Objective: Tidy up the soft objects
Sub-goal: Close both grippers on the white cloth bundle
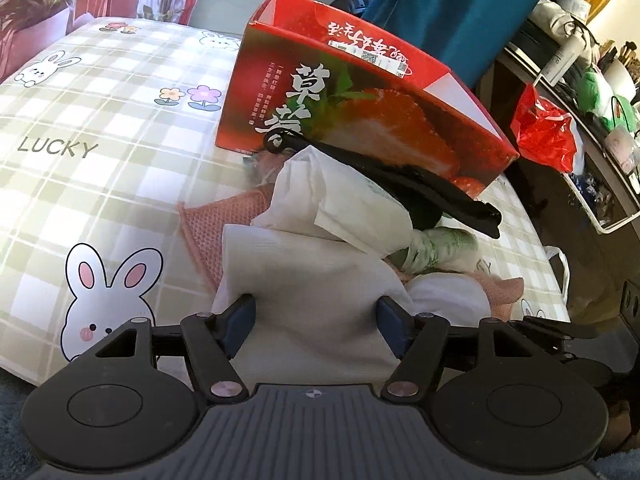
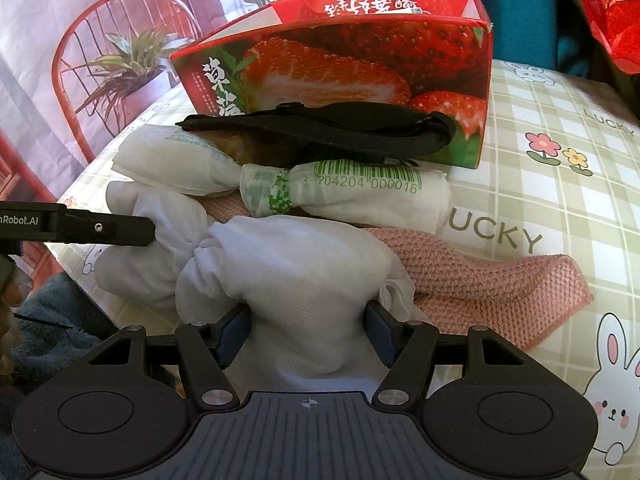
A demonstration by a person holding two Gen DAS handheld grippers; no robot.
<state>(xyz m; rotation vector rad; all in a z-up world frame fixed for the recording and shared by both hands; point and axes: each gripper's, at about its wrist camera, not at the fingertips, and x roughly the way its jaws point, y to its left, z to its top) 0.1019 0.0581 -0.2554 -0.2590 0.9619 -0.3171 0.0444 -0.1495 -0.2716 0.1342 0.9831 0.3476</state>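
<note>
Bedsheet lay bare at your left; each claw, left claw and right claw, gripped the white cloth beside the strawberry box.

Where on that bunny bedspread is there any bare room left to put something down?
The checked bedspread lies bare left of the strawberry box, around the "LUCKY" print. It is crowded in front of the box: white cloth, pink knit, knotted bag, black item.

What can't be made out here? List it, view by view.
Left wrist view:
- Inside of the strawberry box: hidden by its own walls.
- Shelf clutter at the right edge: too small and distorted to identify.

Right wrist view:
- Contents of the tied white bag: the plastic is opaque.
- Most of the pink knitted cloth: covered by the white cloth and the bag.
</note>
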